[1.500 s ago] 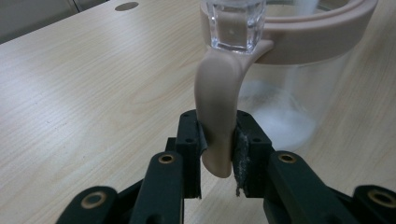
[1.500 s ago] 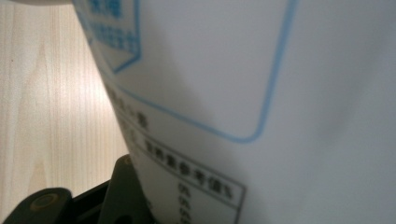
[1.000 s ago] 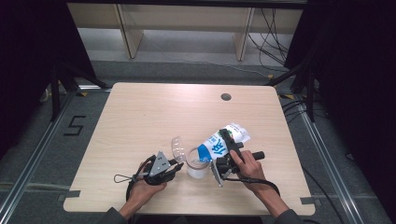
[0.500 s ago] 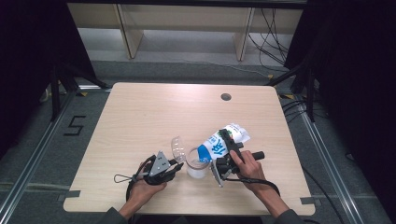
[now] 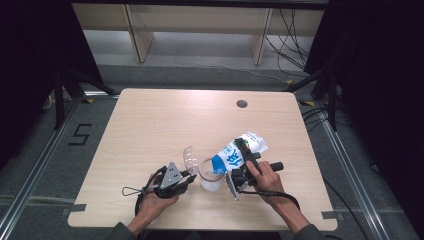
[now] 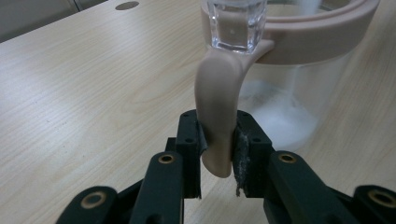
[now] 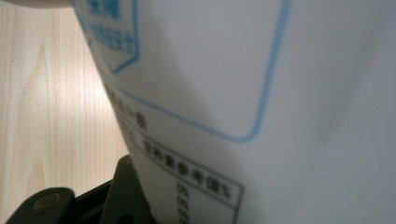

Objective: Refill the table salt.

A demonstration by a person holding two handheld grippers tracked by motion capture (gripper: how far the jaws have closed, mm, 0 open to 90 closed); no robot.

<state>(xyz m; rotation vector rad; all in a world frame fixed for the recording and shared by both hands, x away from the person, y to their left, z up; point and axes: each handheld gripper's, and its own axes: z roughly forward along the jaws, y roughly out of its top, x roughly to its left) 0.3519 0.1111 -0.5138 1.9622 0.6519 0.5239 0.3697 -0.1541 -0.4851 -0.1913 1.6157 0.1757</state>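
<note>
Left gripper [image 6: 217, 154] clamps the container's beige handle [image 6: 218, 100]; right gripper [image 5: 243, 165] grips the tilted white-and-blue bag [image 5: 237, 152] over the clear container [image 5: 210, 175]

The table [image 5: 150, 130] is pale wood grain. The jar [image 6: 299, 93] is clear, with a beige rim and handle [image 6: 217, 112]. The bag [image 7: 280, 93] is white with blue print. The jaws are black.

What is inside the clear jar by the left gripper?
White powder lies at the bottom of the jar, with haze on its wall. The tilted bag covers part of its mouth from above, so any pouring stream can't be seen.
</note>
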